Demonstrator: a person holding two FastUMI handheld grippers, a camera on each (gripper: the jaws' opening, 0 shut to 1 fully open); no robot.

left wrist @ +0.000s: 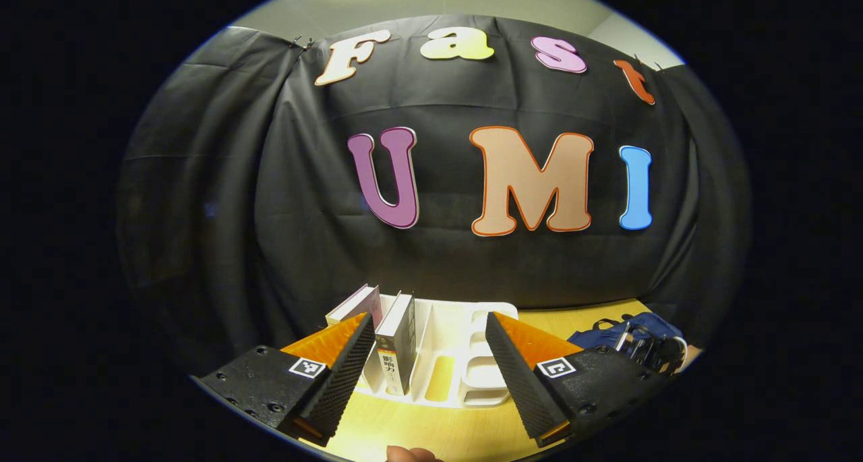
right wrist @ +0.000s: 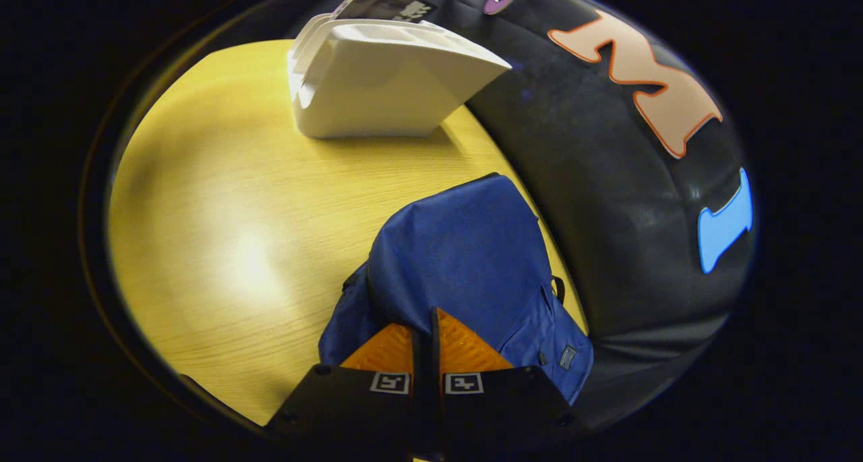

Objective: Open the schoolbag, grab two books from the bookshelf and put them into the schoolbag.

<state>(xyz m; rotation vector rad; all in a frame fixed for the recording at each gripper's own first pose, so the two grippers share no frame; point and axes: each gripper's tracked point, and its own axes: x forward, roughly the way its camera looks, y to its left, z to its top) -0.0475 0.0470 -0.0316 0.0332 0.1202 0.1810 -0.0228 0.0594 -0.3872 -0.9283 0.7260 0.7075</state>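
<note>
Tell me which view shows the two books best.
The left gripper view: both books stand upright in the white bookshelf, spines facing the camera, ahead of the open left gripper. The right gripper view shows just a book top behind the shelf's back.

1. Table (right wrist: 222, 246): pale wood grain, smooth, with a soft glare patch.
2. Bookshelf (right wrist: 377, 84): white plastic, smooth, low sheen.
3. Schoolbag (right wrist: 465, 260): blue woven cloth, matt, creased.
4. My left gripper (left wrist: 430, 357): finger pads (left wrist: 347, 371) black, ridged, rubbery; orange backs glossy.
5. Books (left wrist: 398, 344): paper, covers slightly glossy.
6. Wall (left wrist: 270, 179): black cloth, matt, wrinkled.
</note>
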